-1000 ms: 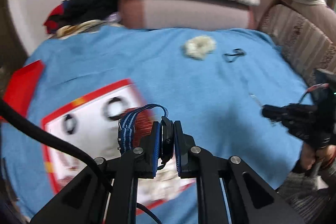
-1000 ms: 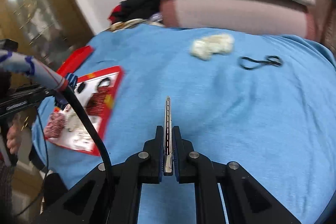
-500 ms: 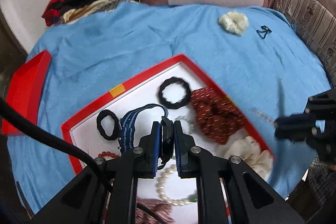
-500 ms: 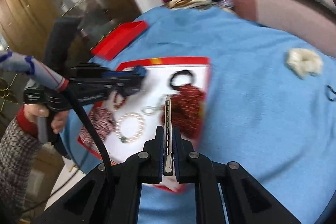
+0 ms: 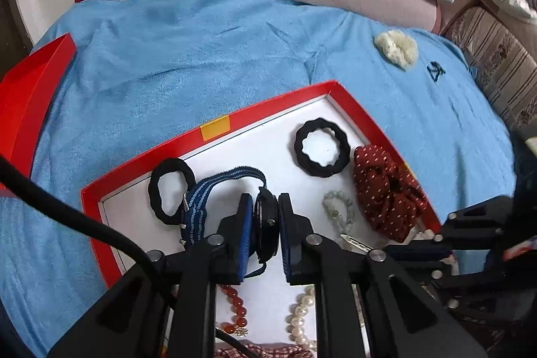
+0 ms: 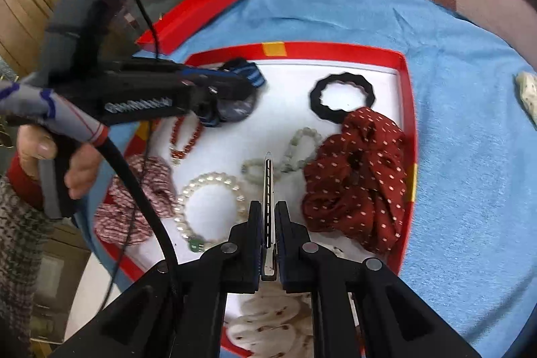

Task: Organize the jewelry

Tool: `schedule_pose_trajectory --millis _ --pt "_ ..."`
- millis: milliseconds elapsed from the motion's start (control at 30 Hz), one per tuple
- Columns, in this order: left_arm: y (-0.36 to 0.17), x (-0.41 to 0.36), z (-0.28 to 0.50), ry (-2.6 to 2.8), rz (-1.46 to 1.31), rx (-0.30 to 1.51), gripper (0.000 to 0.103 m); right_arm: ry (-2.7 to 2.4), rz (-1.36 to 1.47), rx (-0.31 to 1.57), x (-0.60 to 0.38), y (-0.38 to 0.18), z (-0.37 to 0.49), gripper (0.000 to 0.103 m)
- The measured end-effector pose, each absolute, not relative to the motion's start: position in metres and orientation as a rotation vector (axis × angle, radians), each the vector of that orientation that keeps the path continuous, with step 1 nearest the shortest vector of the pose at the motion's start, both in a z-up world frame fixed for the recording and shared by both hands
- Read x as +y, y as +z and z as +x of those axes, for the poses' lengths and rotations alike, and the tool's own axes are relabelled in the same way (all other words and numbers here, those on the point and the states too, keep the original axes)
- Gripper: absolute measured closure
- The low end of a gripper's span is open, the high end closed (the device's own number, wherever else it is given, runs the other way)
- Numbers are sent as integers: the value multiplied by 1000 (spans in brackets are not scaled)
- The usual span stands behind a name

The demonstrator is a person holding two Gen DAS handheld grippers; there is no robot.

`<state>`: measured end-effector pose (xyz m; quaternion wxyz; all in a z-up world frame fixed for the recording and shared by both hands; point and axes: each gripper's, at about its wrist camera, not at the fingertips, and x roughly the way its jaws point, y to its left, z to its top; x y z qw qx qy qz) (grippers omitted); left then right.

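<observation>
while both grippers hover over the red tray [image 6: 407, 109], most of the sorting looks done, my read from the contents.

already in the tray: black wavy ring [image 6: 342, 99] near the far right corner, dark red dotted scrunchie [image 6: 355, 187] along the right edge, pale green bead bracelet [image 6: 295, 153] mid-tray, pearl bracelet [image 6: 211, 207] toward the near side, red bead bracelet [image 6: 184, 136] left of centre, red-white striped scrunchie [image 6: 134, 200] at the left edge, thin black hair tie [image 5: 169, 190] by the far left corner, a cream spotted scrunchie [image 6: 268, 321] at the near edge, partly hidden by the right gripper.

in hand: left gripper [image 5: 265, 234] has its jaws pinching a watch [image 5: 266, 223] by the case, blue striped strap looping out to the left, held above the tray's left half, not set down yet. right gripper [image 6: 268, 244] has its jaws pressed on a thin metal hair clip [image 6: 268, 187], tip pointing over the green beads, also above the tray.

left to do: drop both items, then fetch what's still out on the blue blanket [image 5: 201, 49]: cream fluffy scrunchie [image 5: 396, 49] and a small black clip-like item [image 5: 436, 71] beside it, toward the bed's far right corner. red lid [image 5: 30, 96] sits apart at the left edge; closing up may be the last step.
</observation>
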<state>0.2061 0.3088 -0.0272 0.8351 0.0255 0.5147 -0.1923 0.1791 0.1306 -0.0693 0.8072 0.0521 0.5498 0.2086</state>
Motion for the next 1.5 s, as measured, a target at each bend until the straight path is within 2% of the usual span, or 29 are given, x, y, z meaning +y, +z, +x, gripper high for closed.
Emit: schedule_pose_trajectory --millis 67,133,367,433,533,900,933,967,1033,1333,1400,1467,1500 --pt "-21 312 206 -408 10 1080 72 443 137 1188 127 -72 177 94" --pt "-13 316 206 -409 -38 1068 60 432 152 1196 125 -74 174 94" --pt "11 311 201 -381 -47 1037 56 417 191 1204 116 -71 165 91" --pt "16 311 198 -373 -49 1030 56 419 187 1190 113 -64 161 77" --pt "23 312 190 -362 -58 1016 55 426 173 1136 105 -44 153 61" --pt "-19 274 212 -358 5 1119 55 318 233 1107 55 -28 133 61" --pt "-23 269 215 -363 15 1135 57 302 244 1104 47 -27 131 61" --pt "-27 266 217 -376 22 1147 66 292 253 1100 42 -26 129 61" --pt "-32 258 218 -439 19 1177 75 269 283 1094 30 -23 126 61" --pt "-11 250 205 -527 46 1165 75 241 339 1081 5 -22 121 61" --pt "2 261 202 -492 26 1144 71 242 339 1083 5 -24 121 61" --pt "13 272 198 -448 1 1117 61 249 341 1084 6 -25 119 61" --pt "22 280 191 -409 -18 1089 60 251 332 1084 7 -25 117 61"
